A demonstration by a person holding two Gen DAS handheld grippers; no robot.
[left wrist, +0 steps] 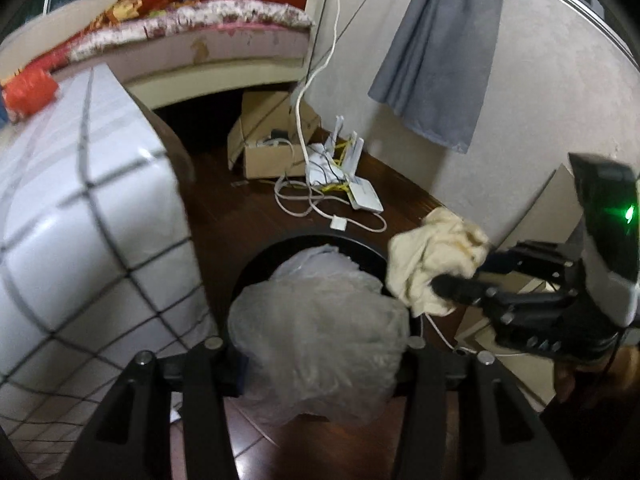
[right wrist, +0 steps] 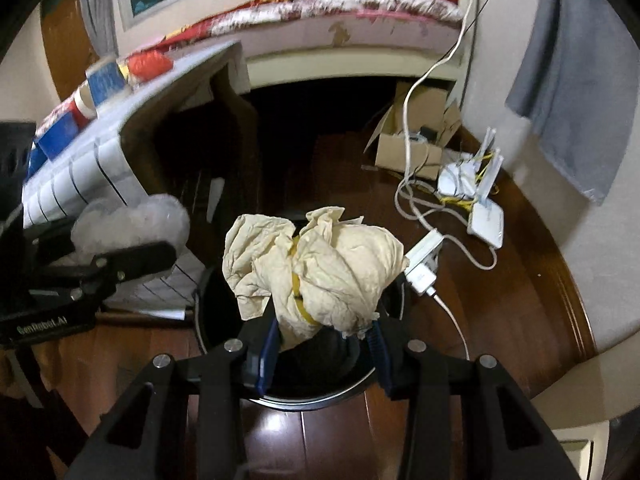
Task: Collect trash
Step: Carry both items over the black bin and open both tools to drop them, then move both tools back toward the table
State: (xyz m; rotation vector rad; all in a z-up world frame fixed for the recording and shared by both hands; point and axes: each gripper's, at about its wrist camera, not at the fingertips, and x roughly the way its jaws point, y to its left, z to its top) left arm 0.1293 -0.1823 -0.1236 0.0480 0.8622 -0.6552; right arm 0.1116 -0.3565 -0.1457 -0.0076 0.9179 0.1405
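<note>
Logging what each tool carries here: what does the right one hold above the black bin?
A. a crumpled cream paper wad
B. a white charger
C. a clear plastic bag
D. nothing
A: the right tool is clamped on the crumpled cream paper wad over the black bin.

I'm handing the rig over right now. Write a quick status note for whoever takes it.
Left tool: shut on the crumpled clear plastic bag, held over the black bin.
Right tool: shut on the crumpled cream paper, held over the bin's opening.
Done: both pieces are picked up and brought to the bin.
Left: release each into the bin; neither is dropped yet. Any trash already inside cannot be made out.
</note>
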